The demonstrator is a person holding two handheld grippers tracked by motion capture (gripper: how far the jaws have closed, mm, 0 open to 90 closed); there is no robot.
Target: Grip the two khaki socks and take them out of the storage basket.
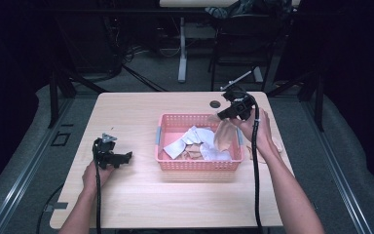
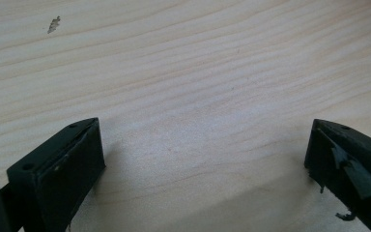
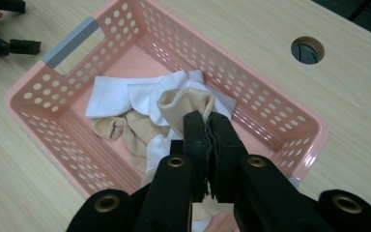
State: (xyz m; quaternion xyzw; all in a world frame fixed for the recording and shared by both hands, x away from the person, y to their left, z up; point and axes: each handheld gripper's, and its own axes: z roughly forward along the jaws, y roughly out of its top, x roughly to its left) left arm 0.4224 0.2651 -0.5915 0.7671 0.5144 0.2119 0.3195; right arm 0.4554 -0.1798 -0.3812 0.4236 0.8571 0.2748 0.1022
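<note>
A person's right gripper point(image 3: 206, 126), fingers clamped on a beige fabric sock point(image 3: 186, 107), is lifting it over the pink perforated plastic basket point(image 1: 166, 165) of socks, seemingly to set it aside, while the left gripper point(image 1: 126, 157), fingers apart, is resting on the pale wooden surface point(image 1: 141, 204).

A beige sock point(image 3: 183, 104) is held pinched at one edge between the closed jaws of the right gripper point(image 3: 206, 126), above the right end of a pink perforated basket point(image 3: 29, 92). In the high view the sock point(image 1: 225, 134) is seen hanging limp and lengthwise from the right gripper point(image 1: 222, 114), its lower end reaching down into the basket point(image 1: 199, 165). Its fabric is soft, crumpled and folded over near the grip. White socks point(image 3: 121, 94) and further beige socks point(image 3: 135, 133) are left lying loosely heaped on the basket floor beneath it.
</note>
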